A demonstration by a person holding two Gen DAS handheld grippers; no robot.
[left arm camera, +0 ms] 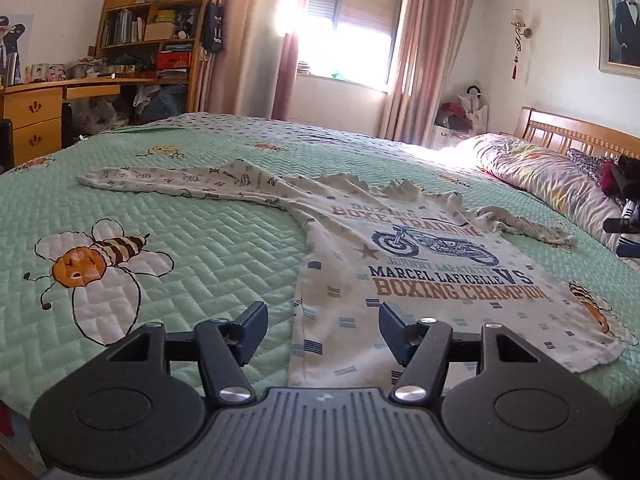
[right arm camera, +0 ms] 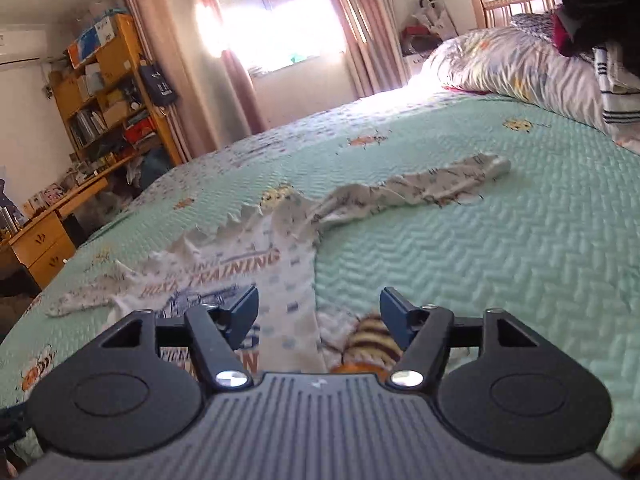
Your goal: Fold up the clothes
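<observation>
Shirt: thin, limp, light; spread flat on bed. Pinch hem corners, 6 o'clock. Left hand-held gripper, right hand-held gripper: jaws apart, empty.

White motorcycle-print shirt, mint bee-patterned quilt, pink curtains

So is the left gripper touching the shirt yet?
Cannot tell. The left wrist view shows the left gripper open over the shirt hem, but not whether its fingertips rest on the cloth.
</observation>
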